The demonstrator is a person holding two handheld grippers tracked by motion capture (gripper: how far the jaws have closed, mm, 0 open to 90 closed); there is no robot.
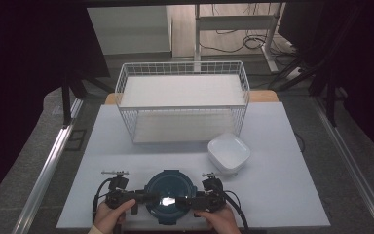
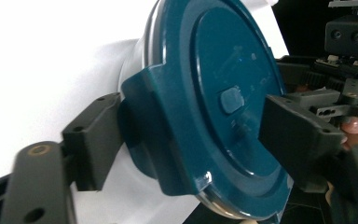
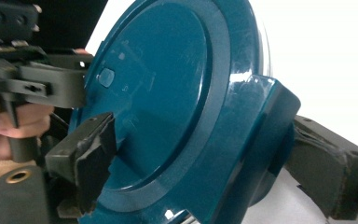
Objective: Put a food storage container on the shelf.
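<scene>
A round container with a dark teal lid sits at the near edge of the white table. My left gripper comes at it from the left and my right gripper from the right, each held in a hand. In the left gripper view the left gripper straddles a side latch: one jaw lies against the latch, the other stands just over the lid top. In the right gripper view the right gripper clamps the opposite latch, one pad on the lid top, one behind the latch.
A white square bowl stands just behind and to the right of the container. A white wire basket with a white liner takes up the back middle of the table. Dark floor and metal rails flank the table.
</scene>
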